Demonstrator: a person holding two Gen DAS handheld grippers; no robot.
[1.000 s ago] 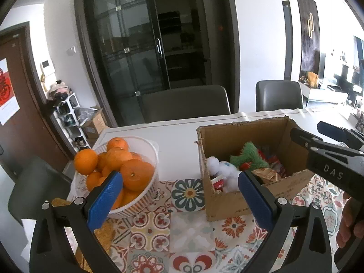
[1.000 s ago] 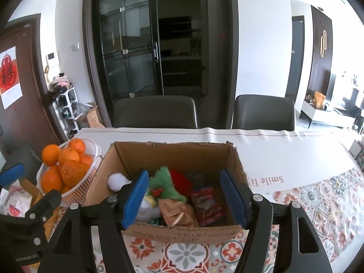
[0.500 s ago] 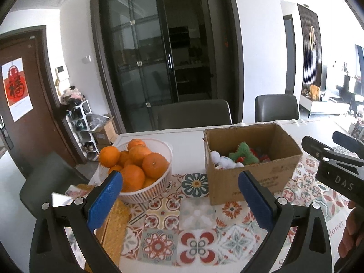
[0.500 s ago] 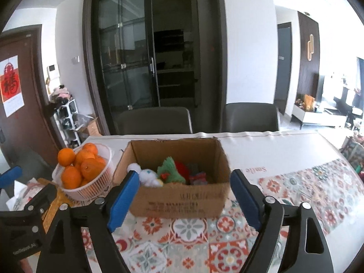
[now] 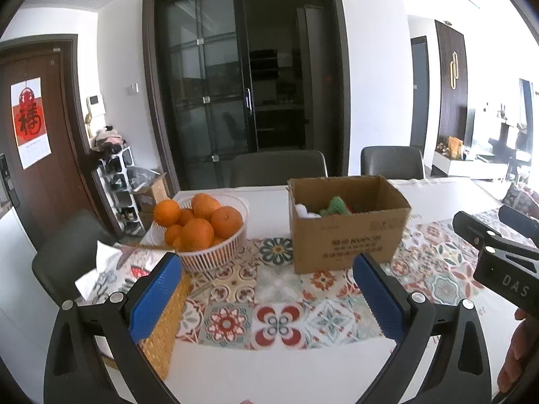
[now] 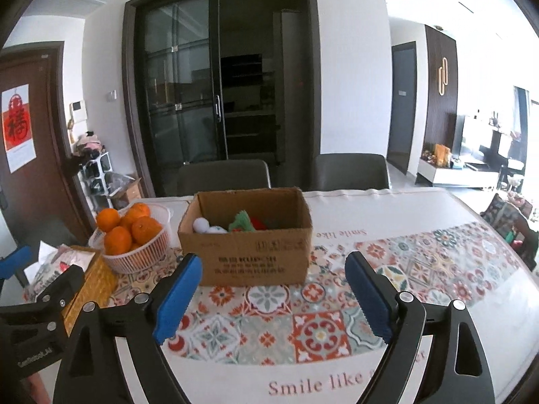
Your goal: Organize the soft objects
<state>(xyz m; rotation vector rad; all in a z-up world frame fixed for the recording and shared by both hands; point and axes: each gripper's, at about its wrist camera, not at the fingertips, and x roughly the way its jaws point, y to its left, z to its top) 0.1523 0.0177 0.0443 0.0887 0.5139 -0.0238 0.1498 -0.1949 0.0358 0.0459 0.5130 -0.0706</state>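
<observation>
A brown cardboard box stands on the patterned table mat. It holds soft toys: a white plush, a green plush and something red behind it. My left gripper is open and empty, low over the table's front edge, well back from the box. My right gripper is open and empty, also back from the box, and shows at the right edge of the left wrist view.
A white basket of oranges stands left of the box. A woven yellow tissue box sits at the front left. Grey chairs stand behind the table, one at its left.
Both grippers have pulled back and away from the box, which now looks smaller and farther. Both stay open and empty.
</observation>
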